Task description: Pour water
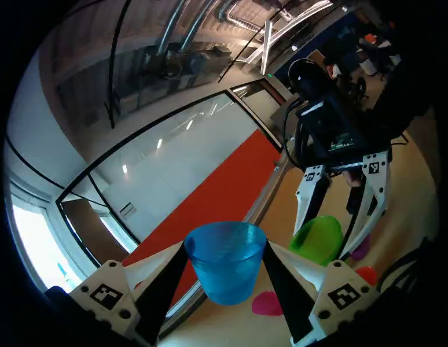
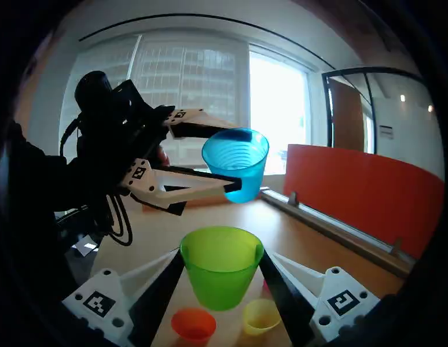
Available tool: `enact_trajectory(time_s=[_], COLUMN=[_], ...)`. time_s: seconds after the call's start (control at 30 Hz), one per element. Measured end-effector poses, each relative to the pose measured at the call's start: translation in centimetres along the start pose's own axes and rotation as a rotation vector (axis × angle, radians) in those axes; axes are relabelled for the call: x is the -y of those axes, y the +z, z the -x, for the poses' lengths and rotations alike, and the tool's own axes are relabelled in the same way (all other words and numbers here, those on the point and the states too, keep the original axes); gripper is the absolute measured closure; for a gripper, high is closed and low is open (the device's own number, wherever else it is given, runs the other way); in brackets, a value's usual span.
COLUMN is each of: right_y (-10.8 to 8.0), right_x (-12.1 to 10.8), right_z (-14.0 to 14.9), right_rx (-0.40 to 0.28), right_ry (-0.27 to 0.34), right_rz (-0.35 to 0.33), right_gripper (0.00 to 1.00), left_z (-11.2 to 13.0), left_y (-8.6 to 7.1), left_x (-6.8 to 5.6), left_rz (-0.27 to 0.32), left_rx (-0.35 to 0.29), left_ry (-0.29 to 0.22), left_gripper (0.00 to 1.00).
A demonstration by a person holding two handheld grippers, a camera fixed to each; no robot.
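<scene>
two cups held up over the wooden surface (image 2: 293, 237), one in each claw.
the left claw (image 1: 226, 250) is closed on the blue cup (image 1: 227, 272), both fingers pressed to its sides; the cup's long axis runs near upright, mouth up, tipped slightly. the right claw (image 2: 221, 254) clamps the green cup (image 2: 221, 274), upright, mouth up. in the right gripper view the blue cup hangs above and beyond the green one, apart from it; a small orange cup (image 2: 193, 325) and yellow cup (image 2: 260, 315) stand on the surface below.
</scene>
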State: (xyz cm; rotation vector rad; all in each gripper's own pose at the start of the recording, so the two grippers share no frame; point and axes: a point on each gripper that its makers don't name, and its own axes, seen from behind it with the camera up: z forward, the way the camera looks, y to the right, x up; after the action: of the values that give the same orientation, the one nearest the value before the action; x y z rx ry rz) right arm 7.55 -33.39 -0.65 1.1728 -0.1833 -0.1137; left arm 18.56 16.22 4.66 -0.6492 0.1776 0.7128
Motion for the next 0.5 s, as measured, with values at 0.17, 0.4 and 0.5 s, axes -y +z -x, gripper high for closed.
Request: enact_trajectory(time_s=[0.17, 0.4, 0.5], right_y=[0.08, 0.26, 0.29], right_x=[0.00, -0.03, -0.03], right_z=[0.05, 0.14, 0.14], right_rx=[0.000, 0.001, 0.002], right_ry=[-0.002, -0.001, 0.000], right_rz=[0.000, -0.003, -0.002], right_gripper=[0.08, 0.08, 0.08], left_z=[-0.15, -0.50, -0.52], left_y=[0.04, -0.03, -0.03], left_x=[-0.17, -0.62, -0.82], left_rz=[0.005, 0.015, 0.019], left_rx=[-0.003, -0.005, -0.005], left_ry=[0.010, 0.043, 0.053], left_gripper=[0.13, 0.13, 0.13])
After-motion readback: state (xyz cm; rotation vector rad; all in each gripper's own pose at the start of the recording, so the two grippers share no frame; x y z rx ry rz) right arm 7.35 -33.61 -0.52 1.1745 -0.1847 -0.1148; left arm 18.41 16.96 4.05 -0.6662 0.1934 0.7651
